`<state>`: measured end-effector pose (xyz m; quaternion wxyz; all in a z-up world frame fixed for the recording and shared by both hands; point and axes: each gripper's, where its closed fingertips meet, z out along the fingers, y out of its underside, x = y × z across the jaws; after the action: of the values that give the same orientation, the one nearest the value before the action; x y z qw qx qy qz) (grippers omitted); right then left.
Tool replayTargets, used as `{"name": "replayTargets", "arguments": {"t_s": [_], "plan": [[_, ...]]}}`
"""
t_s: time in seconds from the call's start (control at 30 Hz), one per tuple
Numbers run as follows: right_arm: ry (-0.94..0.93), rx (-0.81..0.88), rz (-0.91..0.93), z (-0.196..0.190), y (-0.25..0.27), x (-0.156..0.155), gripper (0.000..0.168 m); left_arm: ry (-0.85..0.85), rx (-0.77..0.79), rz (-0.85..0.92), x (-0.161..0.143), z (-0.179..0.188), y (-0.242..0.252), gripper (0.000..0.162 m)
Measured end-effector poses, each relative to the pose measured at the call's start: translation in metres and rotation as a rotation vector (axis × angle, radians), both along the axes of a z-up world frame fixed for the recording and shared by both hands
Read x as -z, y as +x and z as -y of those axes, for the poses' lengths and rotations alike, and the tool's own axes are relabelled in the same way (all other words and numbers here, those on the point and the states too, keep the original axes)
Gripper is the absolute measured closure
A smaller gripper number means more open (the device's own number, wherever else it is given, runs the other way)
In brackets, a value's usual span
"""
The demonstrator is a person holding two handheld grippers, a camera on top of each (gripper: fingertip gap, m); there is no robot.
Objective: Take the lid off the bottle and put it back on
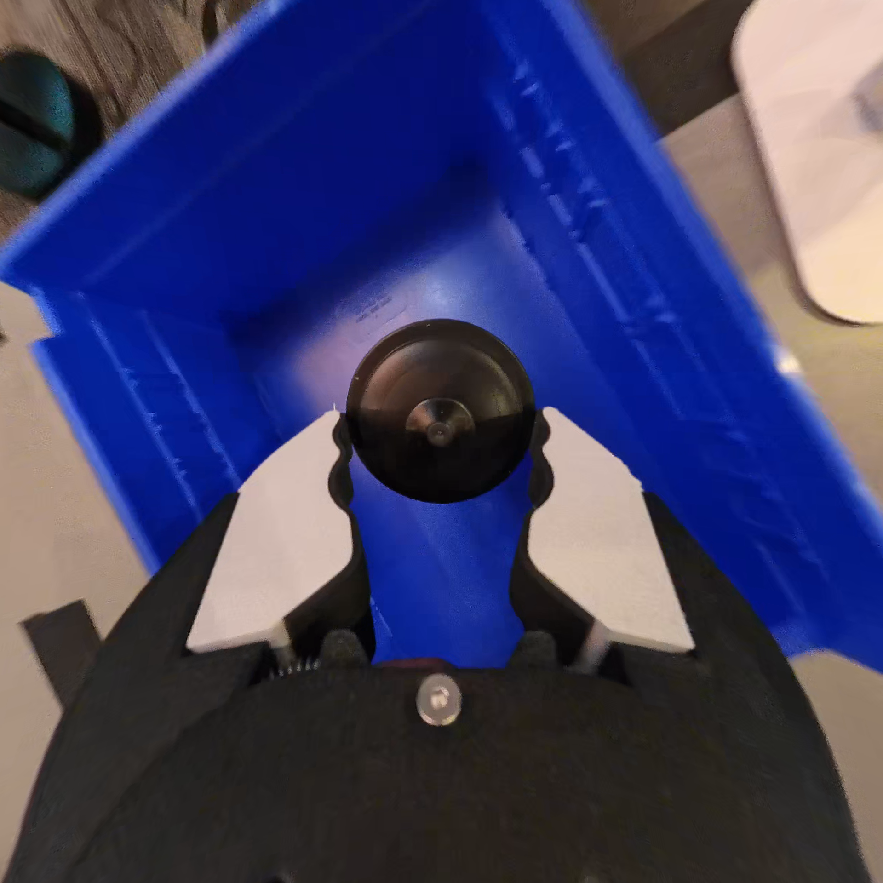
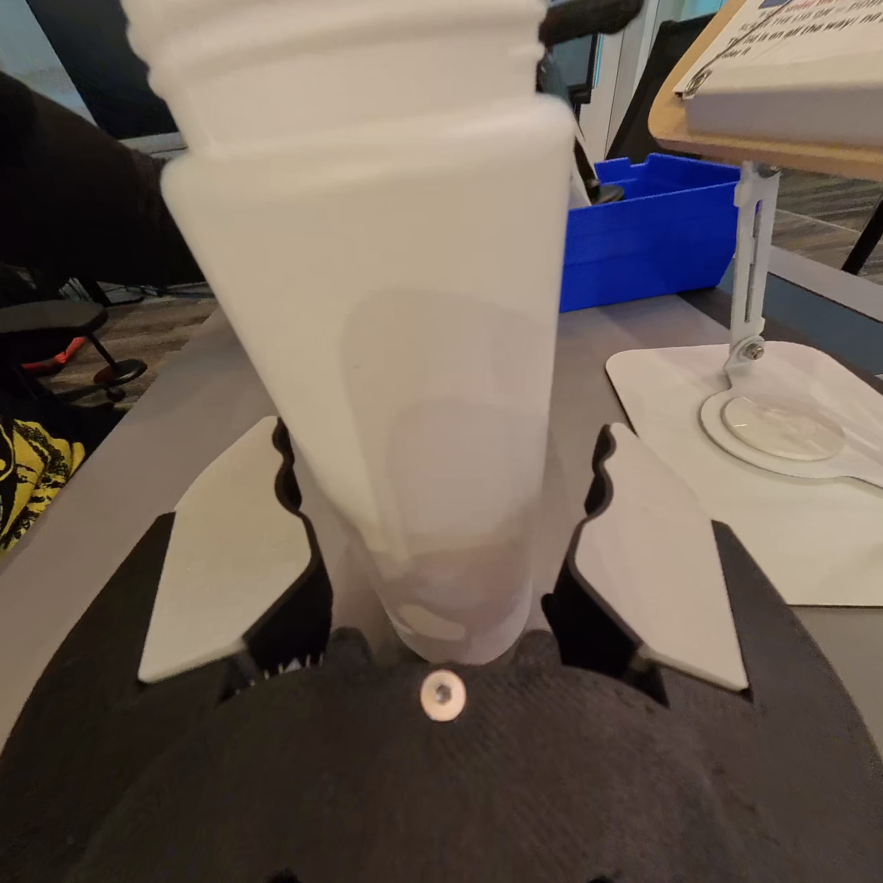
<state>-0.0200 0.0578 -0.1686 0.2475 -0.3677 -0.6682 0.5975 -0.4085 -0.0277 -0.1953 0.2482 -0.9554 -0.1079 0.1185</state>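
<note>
Left wrist view: left tongs [image 1: 440, 432] clamped on a round black plastic lid [image 1: 440, 411], pads touching its rim on both sides. Lid is held above the inside of a blue rectangular plastic bin [image 1: 296, 200], underside w/ centre nub facing the camera. Bin sits on a grey desk [image 1: 62, 478]; bin's near corner points toward the camera. White flat stand base [image 1: 822, 157] lies on the desk past the bin's right wall. Dark teal round object [image 1: 33, 124] on the patterned floor at upper left, blurred.

Right wrist view: right tongs [image 2: 442, 458] hold a white translucent plastic bottle [image 2: 372, 267] low on its body; left pad touches it, right pad's contact unclear, so grip looks closed on it. Bottle leans slightly left, threaded neck bare, no lid on. Behind it to the right, the blue bin [image 2: 640, 253] stands near the desk's [image 2: 191, 406] far edge. Stand base [image 2: 716, 478] near the right edge, its upright bracket [image 2: 752, 267] carrying a tilted wooden board [image 2: 764, 138] w/ a printed sheet. Yellow-black cloth [image 2: 33, 482] off the desk's left edge.
</note>
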Motion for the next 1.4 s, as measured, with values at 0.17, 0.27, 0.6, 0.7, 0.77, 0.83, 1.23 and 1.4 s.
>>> {"name": "replayTargets", "arguments": {"t_s": [0.17, 0.27, 0.6, 0.7, 0.77, 0.83, 1.23, 1.4], "plan": [[-0.032, 0.012, -0.038, -0.008, 0.006, -0.014, 0.044, 0.082, 0.137, -0.157, -0.058, 0.008, 0.051, 0.09], [-0.002, 0.024, -0.061, -0.011, 0.011, -0.024, 0.041, 0.127, 0.226, -0.252, -0.085, 0.009, 0.086, 0.09], [0.215, 0.261, -0.392, 0.006, 0.059, -0.167, 0.09, 0.286, 0.506, -0.636, -0.168, -0.003, 0.222, 0.09], [0.123, 0.248, -0.253, 0.029, 0.046, -0.172, 0.088, 0.344, 0.612, -0.758, -0.184, -0.013, 0.277, 0.09], [0.032, 0.217, -0.211, 0.043, 0.039, -0.175, 0.089, 0.385, 0.679, -0.805, -0.191, -0.02, 0.315, 0.09], [-0.085, 0.159, -0.161, 0.055, 0.034, -0.179, 0.09, 0.41, 0.726, -0.87, -0.196, -0.027, 0.346, 0.09], [-0.244, -0.081, -0.079, 0.079, 0.044, -0.178, 0.138, 0.512, 0.865, -0.909, -0.197, -0.045, 0.424, 0.09], [-0.387, -0.204, -0.123, 0.08, 0.059, -0.193, 0.138, 0.629, 0.892, -0.932, -0.213, -0.04, 0.438, 0.085]]}}
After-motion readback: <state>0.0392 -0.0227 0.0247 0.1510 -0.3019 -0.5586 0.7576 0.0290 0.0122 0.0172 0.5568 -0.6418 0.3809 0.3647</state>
